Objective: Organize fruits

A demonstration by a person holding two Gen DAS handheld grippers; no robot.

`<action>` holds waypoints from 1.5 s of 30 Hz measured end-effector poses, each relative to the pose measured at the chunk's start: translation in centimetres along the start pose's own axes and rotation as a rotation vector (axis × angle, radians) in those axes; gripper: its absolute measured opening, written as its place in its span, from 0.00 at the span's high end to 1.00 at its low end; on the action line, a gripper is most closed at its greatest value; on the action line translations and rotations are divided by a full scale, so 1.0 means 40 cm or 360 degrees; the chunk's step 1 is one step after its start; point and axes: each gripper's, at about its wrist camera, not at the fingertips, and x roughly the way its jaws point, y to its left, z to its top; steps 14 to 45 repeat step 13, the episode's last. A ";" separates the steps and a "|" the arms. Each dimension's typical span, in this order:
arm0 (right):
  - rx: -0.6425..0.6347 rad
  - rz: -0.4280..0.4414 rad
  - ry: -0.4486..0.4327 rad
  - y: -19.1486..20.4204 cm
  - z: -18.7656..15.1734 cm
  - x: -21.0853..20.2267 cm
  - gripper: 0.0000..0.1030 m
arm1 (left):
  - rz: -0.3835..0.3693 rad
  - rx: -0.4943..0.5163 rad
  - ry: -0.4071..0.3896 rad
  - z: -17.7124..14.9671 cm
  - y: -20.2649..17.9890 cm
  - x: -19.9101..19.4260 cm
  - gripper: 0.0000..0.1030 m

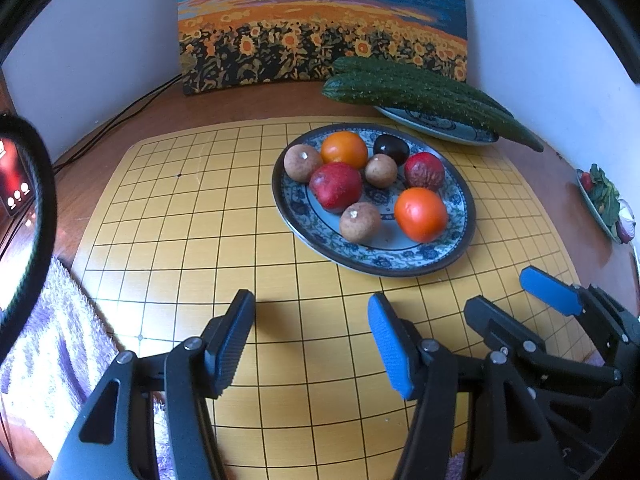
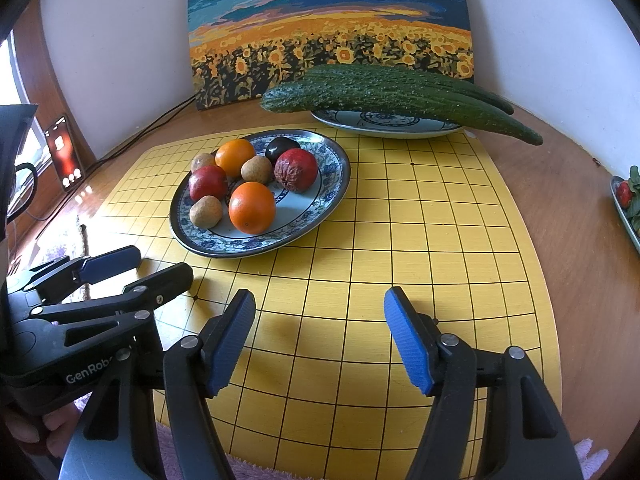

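A blue-patterned plate on a yellow grid board holds two oranges, a smooth red fruit, a wrinkled red fruit, three brown round fruits and a dark plum. My left gripper hovers open over the board, short of the plate's near rim, nothing between its fingers. My right gripper stands open beside it on the right, also with nothing in it.
Two long cucumbers lie across a second plate behind. A sunflower painting leans on the wall. A phone and cables sit left, a purple towel near left, a vegetable plate far right.
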 end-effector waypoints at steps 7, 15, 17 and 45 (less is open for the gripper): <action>-0.0004 -0.0005 0.0001 -0.001 0.000 0.000 0.33 | 0.0011 -0.0004 -0.0003 0.000 0.002 0.000 0.40; -0.0006 -0.0006 0.0002 0.003 0.000 0.000 0.33 | 0.0024 -0.0009 -0.0005 -0.004 0.001 -0.003 0.40; -0.0006 -0.0006 0.0002 0.003 0.000 0.000 0.33 | 0.0024 -0.0009 -0.0005 -0.004 0.001 -0.003 0.40; -0.0006 -0.0006 0.0002 0.003 0.000 0.000 0.33 | 0.0024 -0.0009 -0.0005 -0.004 0.001 -0.003 0.40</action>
